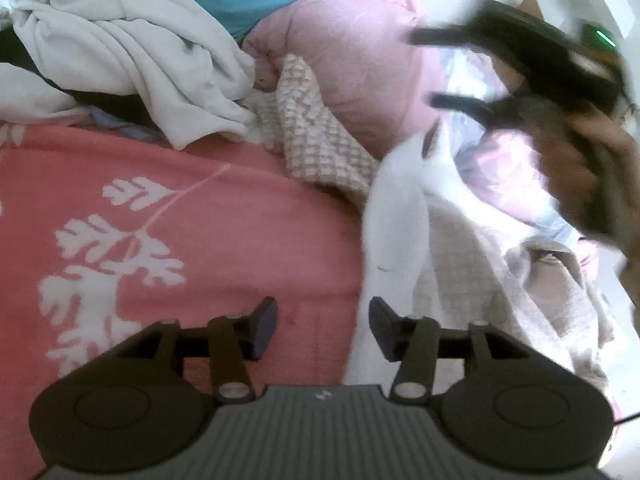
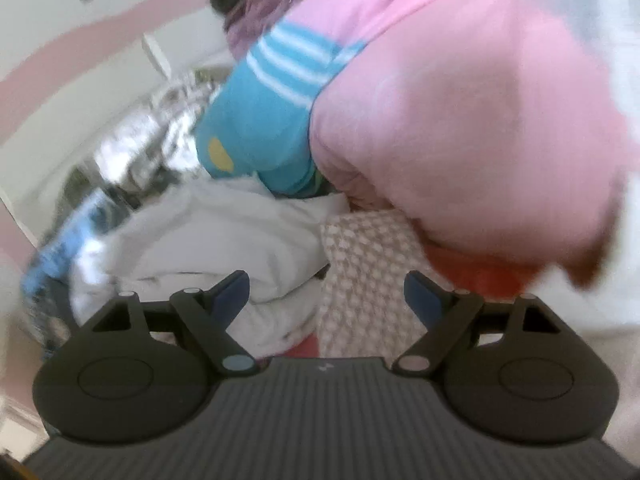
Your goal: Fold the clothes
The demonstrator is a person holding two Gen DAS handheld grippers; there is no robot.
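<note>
On a coral bedspread (image 1: 208,216), unfolded clothes are piling along the far edge; left gripper (image 1: 323,326) and right gripper (image 2: 326,294) are both hovering wide and empty, seemingly choosing the next garment.

I see a white wall (image 2: 100,4) with a broad pink band (image 2: 52,60) curving across it, daylight bright, beyond a bed under a coral leaf-print cover (image 1: 180,208).

The left black two-finger gripper (image 1: 323,326) has a ribbed grey body, round side housings, silver pivot screws and dark blue-grey pads (image 1: 266,326). The right matching black gripper (image 2: 327,300) carries blue pads (image 2: 231,294).
</note>
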